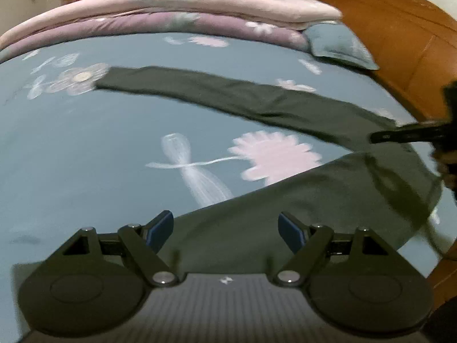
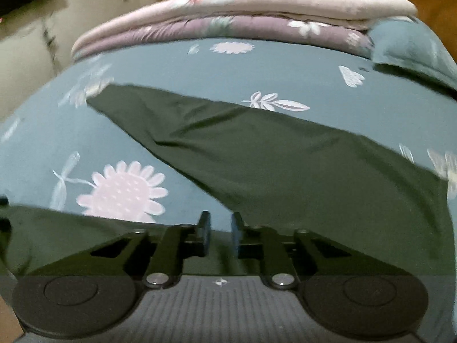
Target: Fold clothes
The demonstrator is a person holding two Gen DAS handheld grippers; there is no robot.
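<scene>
We are looking at a bed covered by a teal sheet [image 2: 257, 68] printed with pale flowers and leaves. At its far edge we are seeing two folded quilts stacked, a pink quilt [image 2: 257, 3] lying on a purple quilt [image 2: 228, 30]. A teal pillow [image 1: 340, 44] is sitting beside them, against an orange-brown headboard [image 1: 400, 37].

Open bedsheet [image 1: 85, 148] lies left of the green garment [image 1: 285, 103]. Folded quilts [image 1: 171, 14] block the far edge, and a wooden headboard [image 1: 400, 43] walls the right.
</scene>
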